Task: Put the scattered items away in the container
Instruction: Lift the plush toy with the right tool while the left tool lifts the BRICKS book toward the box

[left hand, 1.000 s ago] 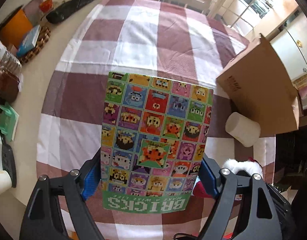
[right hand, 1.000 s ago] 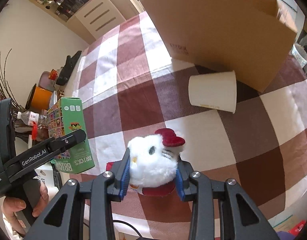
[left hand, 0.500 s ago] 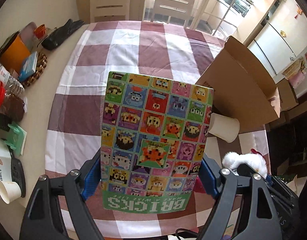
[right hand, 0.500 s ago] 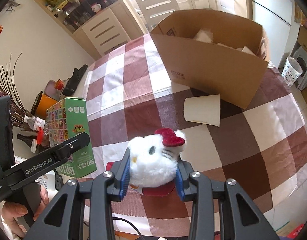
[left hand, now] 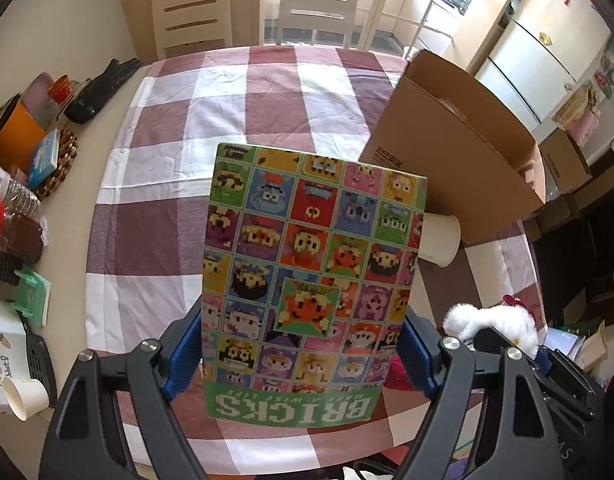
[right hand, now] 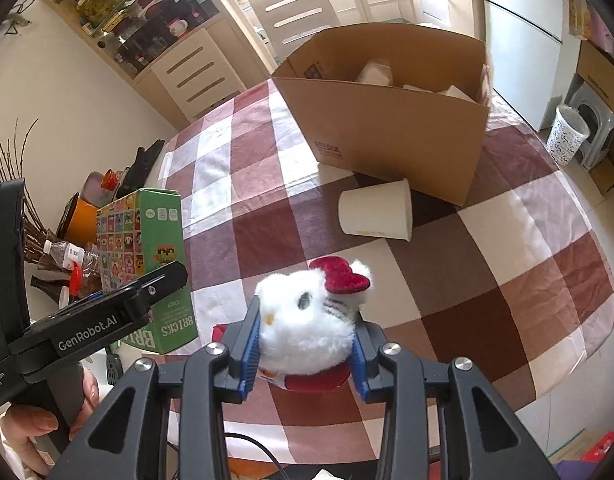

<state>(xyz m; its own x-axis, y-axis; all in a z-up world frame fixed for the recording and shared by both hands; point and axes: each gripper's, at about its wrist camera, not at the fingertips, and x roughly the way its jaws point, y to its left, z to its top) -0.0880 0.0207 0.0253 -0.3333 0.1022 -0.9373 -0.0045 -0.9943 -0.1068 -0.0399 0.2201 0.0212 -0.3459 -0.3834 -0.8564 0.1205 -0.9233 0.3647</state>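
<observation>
Right gripper (right hand: 307,344) grips plush (right hand: 307,324); cup (right hand: 377,214) fronts box (right hand: 391,136).

Both handheld grippers are black plastic with blue ribbed pads on their fingers (right hand: 251,340) and round silver screws at the linkage pivots. The right gripper (right hand: 307,350) shows four such screws, and a thin black cable trails beneath it. The left gripper (left hand: 303,354), seen side-on, carries white "GenRobot.AI" lettering; a bare hand (right hand: 47,416) wraps its grip.

The green box (left hand: 313,276) reads "BRICKS – MAKE A WISE LIFE" (upside down); the left gripper (right hand: 107,320) says "GenRobot.AI".
</observation>
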